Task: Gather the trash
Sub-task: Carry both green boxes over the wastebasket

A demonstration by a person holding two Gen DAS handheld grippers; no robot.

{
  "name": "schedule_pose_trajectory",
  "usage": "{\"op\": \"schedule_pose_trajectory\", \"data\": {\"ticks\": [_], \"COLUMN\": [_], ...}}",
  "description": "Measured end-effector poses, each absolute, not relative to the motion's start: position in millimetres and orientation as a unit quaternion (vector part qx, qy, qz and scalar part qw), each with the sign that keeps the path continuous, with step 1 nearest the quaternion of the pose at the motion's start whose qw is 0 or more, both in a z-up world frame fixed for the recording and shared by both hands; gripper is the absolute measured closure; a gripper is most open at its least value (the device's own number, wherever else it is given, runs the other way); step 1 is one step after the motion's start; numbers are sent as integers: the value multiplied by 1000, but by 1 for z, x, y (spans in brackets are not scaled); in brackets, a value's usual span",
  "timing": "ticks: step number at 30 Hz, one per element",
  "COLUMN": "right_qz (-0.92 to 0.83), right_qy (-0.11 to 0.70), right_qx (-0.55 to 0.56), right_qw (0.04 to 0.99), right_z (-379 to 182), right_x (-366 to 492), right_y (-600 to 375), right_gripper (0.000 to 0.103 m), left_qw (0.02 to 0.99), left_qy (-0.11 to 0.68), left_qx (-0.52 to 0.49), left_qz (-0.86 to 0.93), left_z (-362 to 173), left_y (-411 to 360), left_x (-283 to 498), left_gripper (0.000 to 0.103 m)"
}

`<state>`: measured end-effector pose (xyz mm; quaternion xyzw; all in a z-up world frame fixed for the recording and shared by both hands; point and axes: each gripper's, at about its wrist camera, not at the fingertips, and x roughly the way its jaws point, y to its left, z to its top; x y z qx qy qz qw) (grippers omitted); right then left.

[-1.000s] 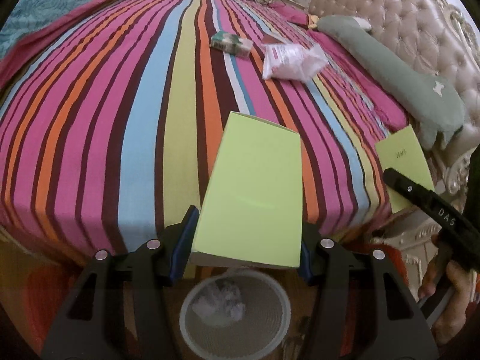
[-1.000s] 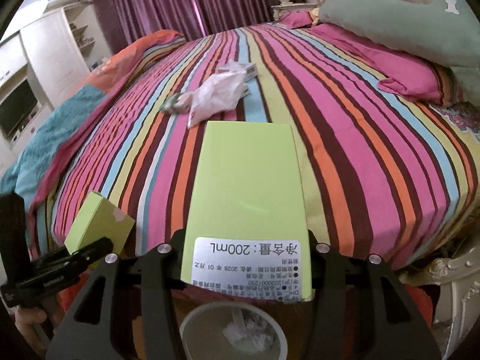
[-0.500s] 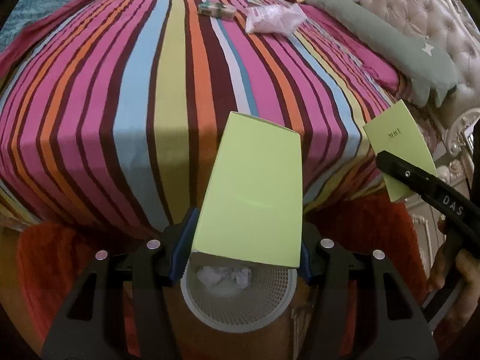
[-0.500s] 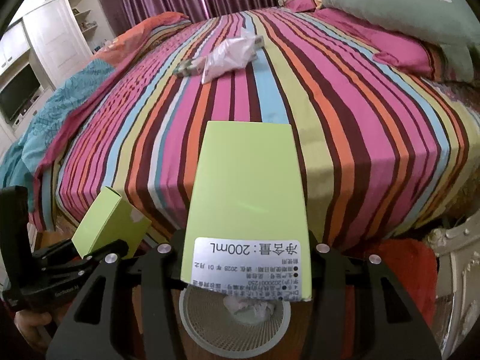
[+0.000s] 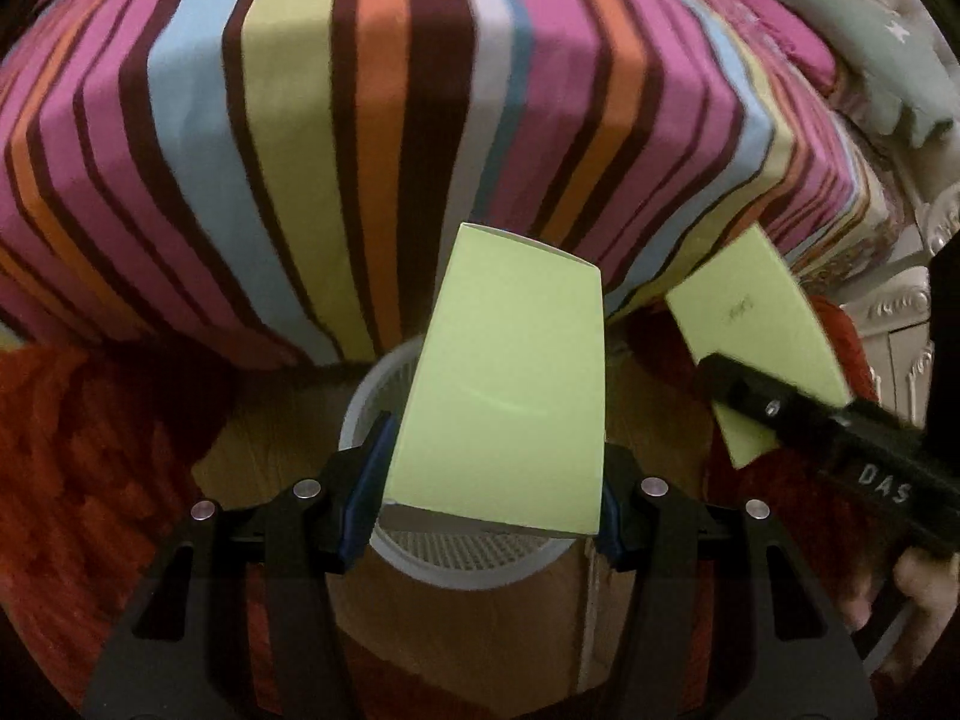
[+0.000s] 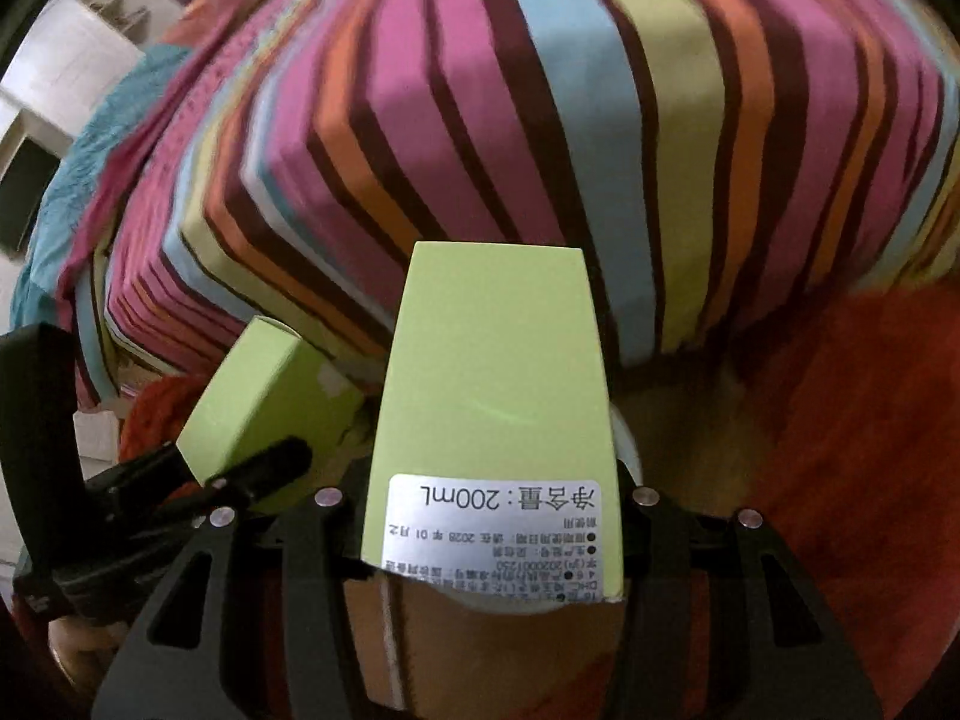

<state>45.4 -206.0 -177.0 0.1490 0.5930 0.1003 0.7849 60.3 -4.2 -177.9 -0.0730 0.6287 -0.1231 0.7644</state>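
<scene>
Holding a green box (image 5: pixel 504 396) in my left claw (image 5: pixel 489 501) and another (image 6: pixel 492 414) in my right claw (image 6: pixel 486 531), both clamped over the wastebasket (image 5: pixel 456 570), neither dropped yet.

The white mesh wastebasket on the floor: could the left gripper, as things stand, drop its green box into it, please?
Probably yes. The left gripper holds its green box right above the white mesh wastebasket, whose open mouth shows beneath; nothing lies between. The right gripper's green box stays off to the side.

both green boxes (image 5: pixel 504 396) lower now, from over the bed edge to right above the white bin (image 5: pixel 468 558)
</scene>
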Motion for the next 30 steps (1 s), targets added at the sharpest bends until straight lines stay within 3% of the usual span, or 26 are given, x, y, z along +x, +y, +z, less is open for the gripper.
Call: {"op": "schedule_pose_trajectory", "data": {"ticks": [16,30], "right_qz": [92,61], "right_qy": [692,728], "right_qx": [227,267], "right_qw": [679,629], "right_z": [-240,-273], "right_x": [54,62], "right_y": [-209,-213], "right_gripper": [56,56], "left_qw": [669,614], "left_qy": [730,777], "left_qx": [-70,-106], "left_qz": [-118,-90], "left_z": [-237,-282], "left_y": [-16,-14], "left_x": [67,72], "left_gripper": [47,47]}}
